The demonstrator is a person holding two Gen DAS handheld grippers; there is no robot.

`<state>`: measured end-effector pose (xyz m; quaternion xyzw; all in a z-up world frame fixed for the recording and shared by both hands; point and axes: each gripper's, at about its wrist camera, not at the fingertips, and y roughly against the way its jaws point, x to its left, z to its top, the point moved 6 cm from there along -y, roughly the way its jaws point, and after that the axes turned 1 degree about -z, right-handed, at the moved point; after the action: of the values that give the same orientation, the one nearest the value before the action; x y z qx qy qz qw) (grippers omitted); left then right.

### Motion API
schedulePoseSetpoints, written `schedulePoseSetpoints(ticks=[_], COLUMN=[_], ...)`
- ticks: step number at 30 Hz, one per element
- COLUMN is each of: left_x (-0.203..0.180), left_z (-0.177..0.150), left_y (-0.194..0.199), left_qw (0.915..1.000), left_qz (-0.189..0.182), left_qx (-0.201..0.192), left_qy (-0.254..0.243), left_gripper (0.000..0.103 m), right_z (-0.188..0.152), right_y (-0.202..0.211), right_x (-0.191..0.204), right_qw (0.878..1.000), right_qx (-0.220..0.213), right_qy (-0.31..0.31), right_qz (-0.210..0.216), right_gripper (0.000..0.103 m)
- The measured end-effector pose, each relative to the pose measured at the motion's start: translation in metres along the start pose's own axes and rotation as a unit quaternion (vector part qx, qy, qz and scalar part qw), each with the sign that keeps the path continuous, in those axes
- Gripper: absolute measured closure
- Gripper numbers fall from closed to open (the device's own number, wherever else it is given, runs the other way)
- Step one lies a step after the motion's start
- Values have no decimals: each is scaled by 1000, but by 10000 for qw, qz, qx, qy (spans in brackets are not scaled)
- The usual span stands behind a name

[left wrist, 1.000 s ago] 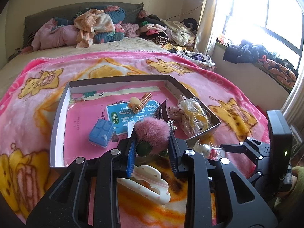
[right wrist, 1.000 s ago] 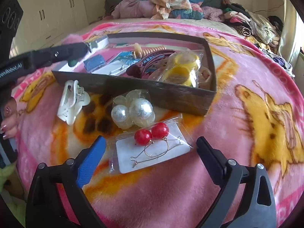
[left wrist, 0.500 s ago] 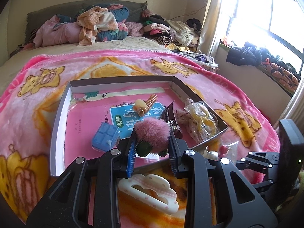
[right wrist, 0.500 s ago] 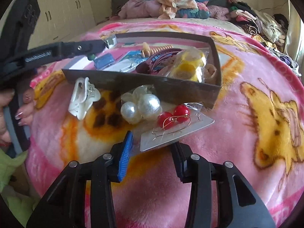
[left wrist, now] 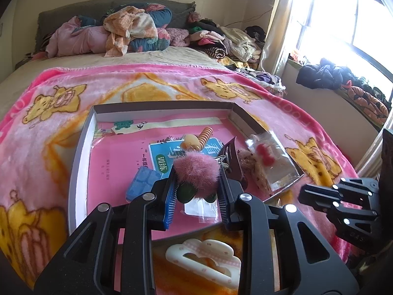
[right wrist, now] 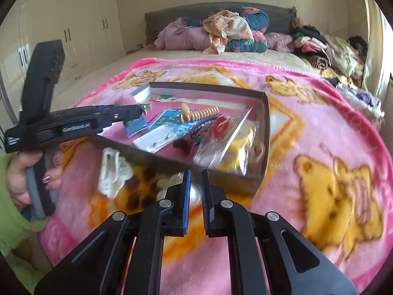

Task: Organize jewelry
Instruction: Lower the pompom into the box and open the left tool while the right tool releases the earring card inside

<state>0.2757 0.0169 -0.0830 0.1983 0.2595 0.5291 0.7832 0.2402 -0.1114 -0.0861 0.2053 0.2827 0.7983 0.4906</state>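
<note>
My left gripper is shut on a pink fluffy pom-pom ornament with green beads and holds it over the near part of the shallow grey box. The clear packet of red bead earrings lies tilted over the box's right side; it also shows in the right wrist view. My right gripper is nearly shut and empty, just in front of the box's near wall. A white cloud-shaped hair clip lies on the blanket before the box.
The box holds a blue case, a coiled orange hair tie, a dark clip and a yellow bagged item. Pearl baubles lie beside the right fingers. Clothes pile at the bed's head. The window is right.
My right gripper closed on the red earring packet, carried it forward and let it go into the box. My left gripper moved forward over the box with the pom-pom.
</note>
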Motion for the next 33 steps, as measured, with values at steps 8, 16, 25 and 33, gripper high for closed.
schedulePoseSetpoints(ticks=[8, 16, 25, 33], left_x=[11, 19, 21, 23], left_z=[3, -3, -4, -5], left_y=[-12, -24, -26, -23], left_qw=[9998, 9991, 9989, 9988], left_qz=[138, 248, 282, 316], left_qx=[127, 302, 346, 323], left_qy=[76, 135, 163, 166], left_gripper=[81, 81, 68, 54], right_z=[17, 19, 22, 21], right_y=[-27, -48, -54, -47], right_x=[-8, -2, 3, 1], right_qw=[9998, 9994, 9993, 9997], right_qx=[144, 299, 309, 215], right_qy=[45, 131, 129, -2], right_qz=[-118, -91, -139, -137], right_gripper=[94, 94, 91, 63])
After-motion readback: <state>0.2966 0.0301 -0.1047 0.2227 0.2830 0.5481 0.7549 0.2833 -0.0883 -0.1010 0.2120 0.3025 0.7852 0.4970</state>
